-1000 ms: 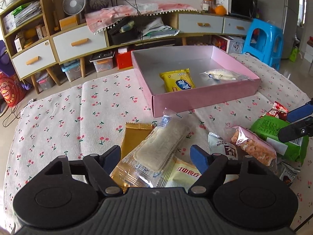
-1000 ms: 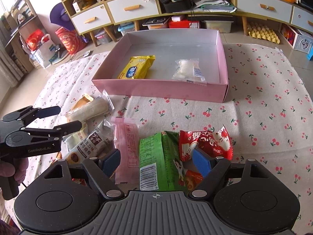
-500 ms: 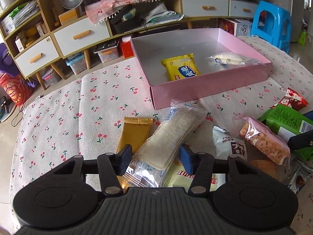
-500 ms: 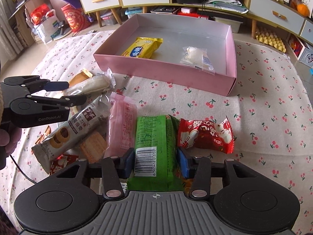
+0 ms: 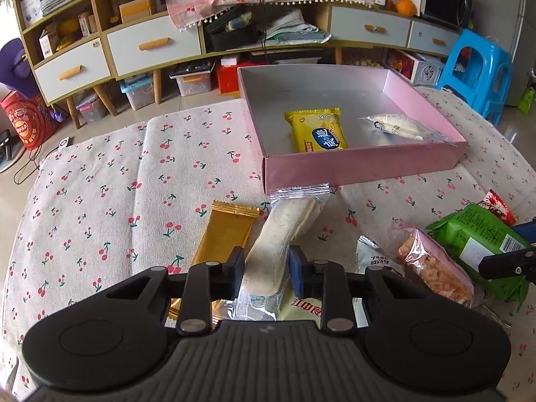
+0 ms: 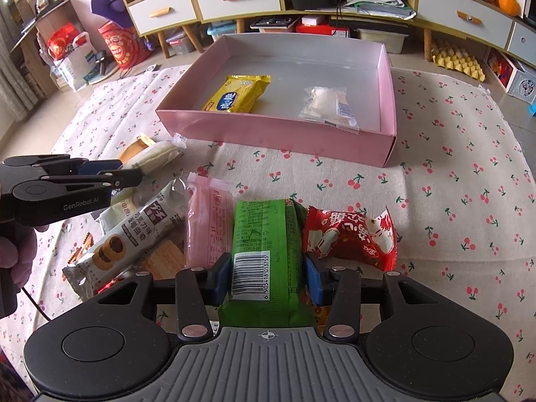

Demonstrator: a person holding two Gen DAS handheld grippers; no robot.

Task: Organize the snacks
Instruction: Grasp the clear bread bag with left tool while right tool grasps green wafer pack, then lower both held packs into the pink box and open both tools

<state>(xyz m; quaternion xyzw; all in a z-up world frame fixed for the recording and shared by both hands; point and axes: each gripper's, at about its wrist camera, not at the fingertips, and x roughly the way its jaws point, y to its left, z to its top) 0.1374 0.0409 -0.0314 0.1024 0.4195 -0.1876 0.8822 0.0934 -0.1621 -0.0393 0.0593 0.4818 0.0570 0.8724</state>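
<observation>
The pink box [image 5: 361, 162] sits on the cherry-print cloth [image 5: 110, 181] at twelve o'clock from both grippers, its near wall facing the snack pile. Inside lie a yellow packet [image 6: 236, 95] at eleven o'clock and a clear-wrapped white snack [image 6: 330, 107] at one o'clock; the back half of the box floor is bare. Open cloth spreads to nine and ten o'clock of the left gripper [image 5: 264, 269] and to three o'clock of the right gripper [image 6: 266, 276].

The left gripper's jaws are closing on a clear-wrapped white bar [image 5: 284, 234], pads against its sides; the bar's far end almost touches the box wall. A gold packet [image 5: 224, 238] lies just beside it at ten o'clock.

The right gripper is clamped on a green packet [image 6: 264, 241]. A pink packet [image 6: 209, 221] crowds it at ten o'clock, a red packet [image 6: 350, 236] at two o'clock. A grey cookie packet [image 6: 130, 241] lies at nine o'clock.
</observation>
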